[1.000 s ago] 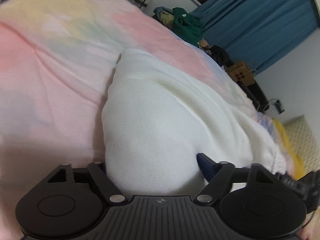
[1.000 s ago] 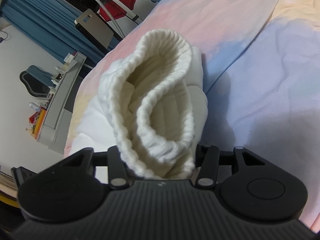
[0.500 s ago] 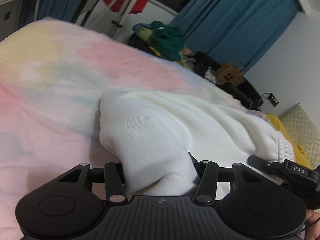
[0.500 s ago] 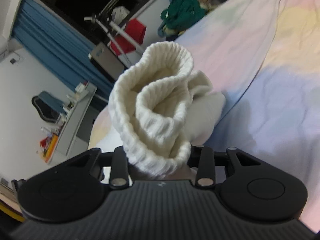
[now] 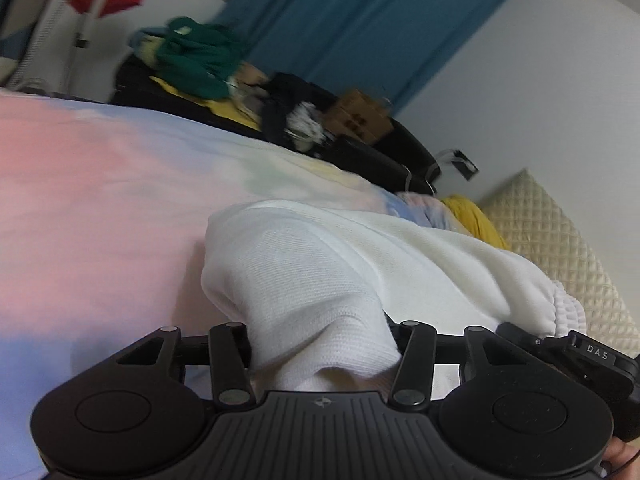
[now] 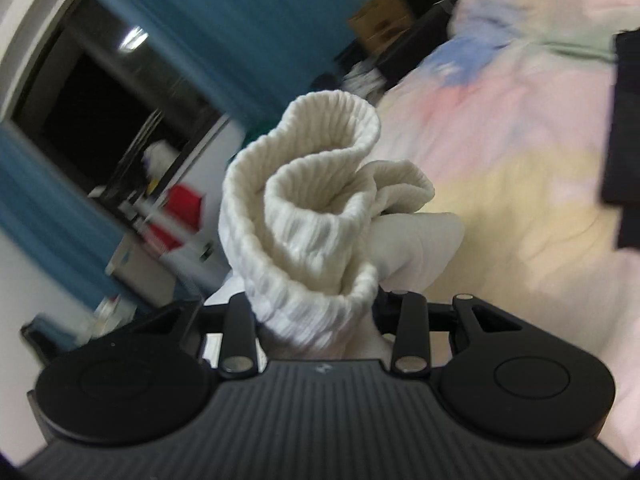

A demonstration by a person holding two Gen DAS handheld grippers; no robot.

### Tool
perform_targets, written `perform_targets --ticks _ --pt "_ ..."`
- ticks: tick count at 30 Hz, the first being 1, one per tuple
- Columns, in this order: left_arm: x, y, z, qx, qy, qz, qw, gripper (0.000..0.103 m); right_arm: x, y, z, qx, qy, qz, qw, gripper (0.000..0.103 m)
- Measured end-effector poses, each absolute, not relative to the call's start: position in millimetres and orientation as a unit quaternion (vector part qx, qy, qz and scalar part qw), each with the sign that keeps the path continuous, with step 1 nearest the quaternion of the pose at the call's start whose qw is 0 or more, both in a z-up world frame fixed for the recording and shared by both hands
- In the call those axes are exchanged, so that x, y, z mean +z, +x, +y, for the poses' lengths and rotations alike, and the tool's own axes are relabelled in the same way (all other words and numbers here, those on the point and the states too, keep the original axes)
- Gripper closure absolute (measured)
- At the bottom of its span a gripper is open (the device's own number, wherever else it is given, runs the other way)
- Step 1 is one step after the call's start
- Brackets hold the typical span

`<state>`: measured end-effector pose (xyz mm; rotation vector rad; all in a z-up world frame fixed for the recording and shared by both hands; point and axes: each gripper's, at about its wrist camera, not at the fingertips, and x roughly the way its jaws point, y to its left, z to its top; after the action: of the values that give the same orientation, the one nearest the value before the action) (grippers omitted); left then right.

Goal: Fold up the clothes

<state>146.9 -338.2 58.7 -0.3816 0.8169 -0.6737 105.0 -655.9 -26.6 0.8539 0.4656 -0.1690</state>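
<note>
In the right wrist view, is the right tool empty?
No: the right tool is shut on the ribbed cuff of the white garment, which bunches up from between its fingers.

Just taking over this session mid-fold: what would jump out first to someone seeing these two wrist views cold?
The white garment fills the left wrist view, one end pinched in the left gripper and the rest draped over the pastel bedspread. In the right wrist view its ribbed cuff curls up out of the right gripper, lifted clear of the bed. Behind, blue curtains and a heap of clothes crowd the far side.
</note>
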Motion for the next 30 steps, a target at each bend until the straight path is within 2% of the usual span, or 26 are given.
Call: perform_targets --ticks 7,12,15,19,21,23,24,30 --pt "-13.5 179.0 -416.1 -0.347 -0.136 0.423 0.826 0.052 -106.4 97.7 -696.9 -0.139 0.434 0.231 0.860 0.064" --pt "-41.4 174.1 -425.4 -0.352 -0.083 0.399 0.843 0.050 -144.5 74.2 -683.2 -0.138 0.426 0.217 0.867 0.064" --pt "-61.0 162.4 -418.7 -0.350 -0.053 0.403 0.844 0.048 -165.5 69.0 -680.5 -0.140 0.447 0.248 0.848 0.064" --pt "-83.6 147.6 -407.3 -0.356 -0.021 0.406 0.841 0.039 -197.0 56.9 -675.8 -0.143 0.480 0.271 0.822 0.060" --pt "-84.2 141.0 -402.6 -0.357 -0.005 0.406 0.841 0.035 -198.0 52.2 -674.7 -0.147 0.496 0.265 0.814 0.059" --pt "-74.0 132.0 -396.9 -0.350 0.015 0.406 0.844 0.023 -190.1 47.6 -671.2 -0.155 0.498 0.270 0.809 0.057" --pt "-66.4 125.8 -392.7 -0.348 0.027 0.409 0.843 0.021 -184.2 44.8 -668.5 -0.161 0.496 0.275 0.808 0.056" --pt "-0.8 77.8 -365.1 -0.351 0.065 0.383 0.852 0.019 -131.5 16.9 -643.5 -0.205 0.432 0.307 0.823 0.055"
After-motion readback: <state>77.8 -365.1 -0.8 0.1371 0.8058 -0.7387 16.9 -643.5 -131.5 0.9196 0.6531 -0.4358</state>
